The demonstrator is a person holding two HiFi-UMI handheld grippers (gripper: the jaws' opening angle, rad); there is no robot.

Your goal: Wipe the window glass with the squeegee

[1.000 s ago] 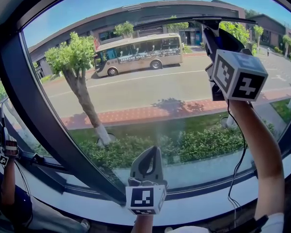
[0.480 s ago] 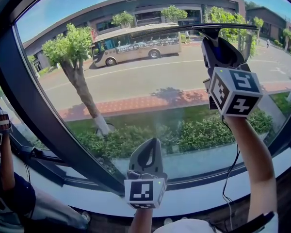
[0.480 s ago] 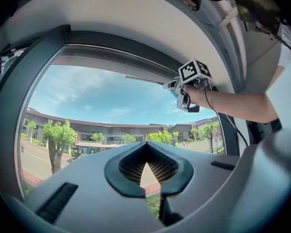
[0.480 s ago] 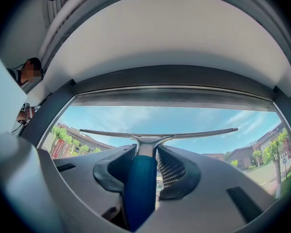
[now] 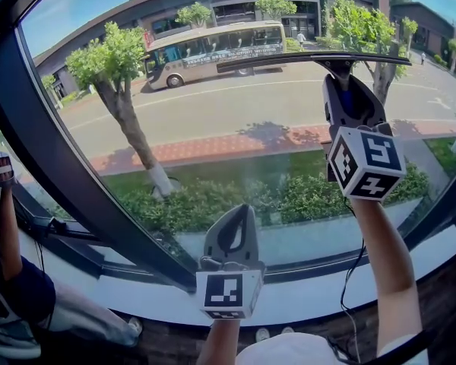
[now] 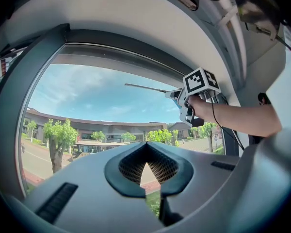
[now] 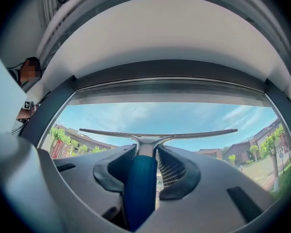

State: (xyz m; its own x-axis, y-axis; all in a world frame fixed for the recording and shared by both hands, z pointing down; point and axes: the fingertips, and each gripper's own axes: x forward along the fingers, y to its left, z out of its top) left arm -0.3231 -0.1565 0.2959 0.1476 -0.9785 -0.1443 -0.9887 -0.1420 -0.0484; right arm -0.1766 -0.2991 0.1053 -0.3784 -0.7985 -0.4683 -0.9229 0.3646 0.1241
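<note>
1. The right tongs (image 7: pixel 146 152) are clamped on a squeegee (image 7: pixel 139 188) with a round blue handle and a long, thin dark blade. The handle fills the gap between the two jaws.
2. The handle lies along the tongs' own line and points upward past their tips, ending in a short grey metal neck.
3. The blade (image 5: pixel 304 58) sits just beyond those tips, set crosswise on the neck like the bar of a T. Its long axis runs left to right, reaching out to both sides of the tongs.
4. The blade appears to lie against the large clear window glass (image 5: pixel 213 135), directly ahead of the right tongs.
5. The left tongs (image 6: pixel 145 149) are closed tip to tip and hold nothing. They are below and to the left of the right tongs, pointing up at the glass, just above the white window sill (image 5: pixel 327 289).
</note>
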